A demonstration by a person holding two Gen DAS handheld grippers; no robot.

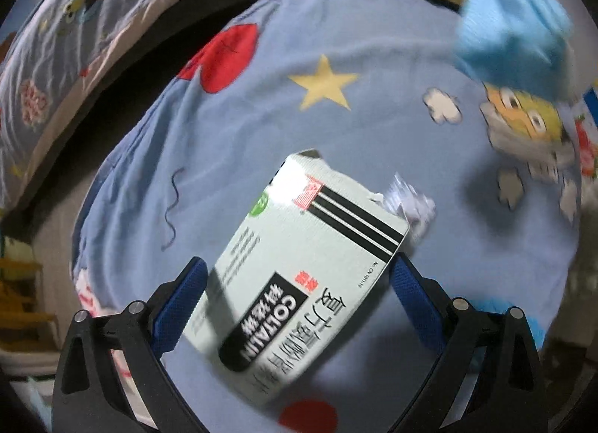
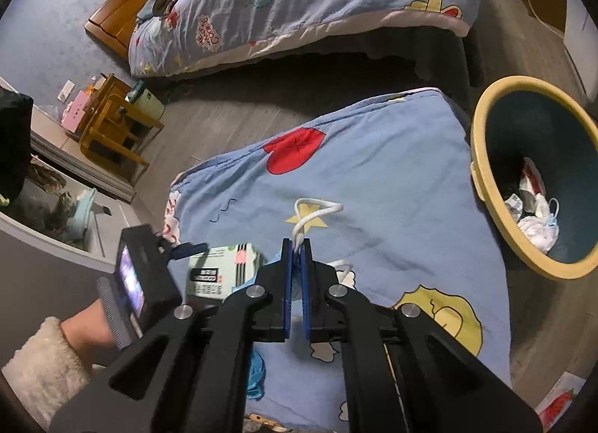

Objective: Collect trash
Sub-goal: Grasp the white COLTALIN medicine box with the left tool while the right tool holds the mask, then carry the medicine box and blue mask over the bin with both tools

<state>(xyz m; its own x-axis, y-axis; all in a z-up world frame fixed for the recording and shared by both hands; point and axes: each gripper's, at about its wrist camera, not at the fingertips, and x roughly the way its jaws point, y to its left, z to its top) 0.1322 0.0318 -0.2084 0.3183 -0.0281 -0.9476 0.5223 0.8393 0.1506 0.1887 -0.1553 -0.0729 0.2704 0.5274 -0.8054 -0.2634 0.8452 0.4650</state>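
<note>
Trash bin (image 2: 482, 178) holding crumpled papers and a mask, medicine box (image 1: 299, 268) between spread left gripper (image 1: 299, 276) pads, right gripper (image 2: 297, 246) clenched on white mask strap (image 2: 317, 208).

The bedsheet (image 1: 239, 156) is light blue, printed with red hearts, yellow stars, white clouds and cartoon figures. The box (image 1: 299, 268) is pale mint green with black stripes, a black label and small red marks. The bin (image 2: 482, 178) has a cream-yellow rim and a dark teal inside. The gripper pads (image 1: 411, 291) are blue on black frames.
</note>
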